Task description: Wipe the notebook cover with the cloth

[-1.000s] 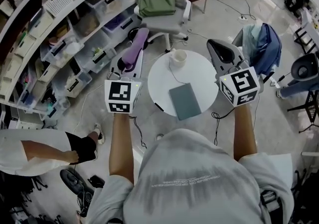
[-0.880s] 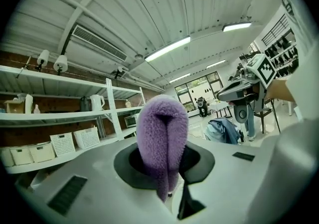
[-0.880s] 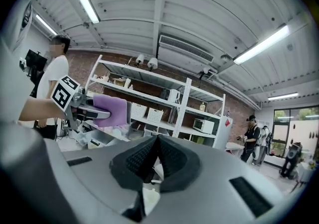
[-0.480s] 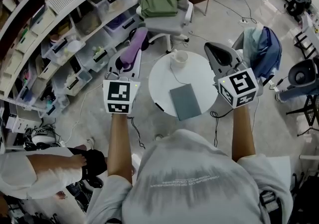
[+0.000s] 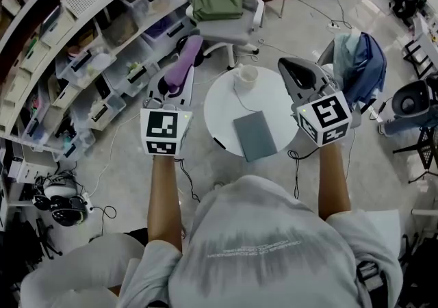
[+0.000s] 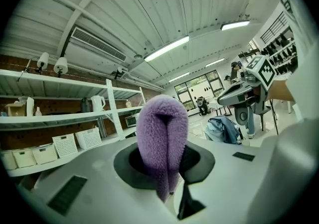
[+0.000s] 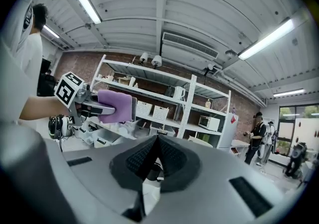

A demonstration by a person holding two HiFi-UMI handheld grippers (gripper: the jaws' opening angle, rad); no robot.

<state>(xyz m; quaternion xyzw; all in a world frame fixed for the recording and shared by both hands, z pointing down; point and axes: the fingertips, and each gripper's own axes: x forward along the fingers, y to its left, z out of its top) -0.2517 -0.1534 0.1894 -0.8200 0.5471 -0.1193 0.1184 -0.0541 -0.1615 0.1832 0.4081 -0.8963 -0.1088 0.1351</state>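
Both grippers hang level on either side of the table (image 5: 274, 98), barely moved in the past second. The left gripper (image 5: 172, 89) is clamped on the folded purple cloth (image 5: 186, 60), which juts past its jaws. The right gripper (image 5: 291, 70) has its jaws closed together on nothing. A bystander (image 5: 75, 272) has drifted toward the bottom edge. Between the grippers, the grey notebook (image 5: 254, 135) lies flat near the table's front, a cup (image 5: 246, 77) beyond it. Wiping has evidently not begun, and the cloth is well apart from the cover.
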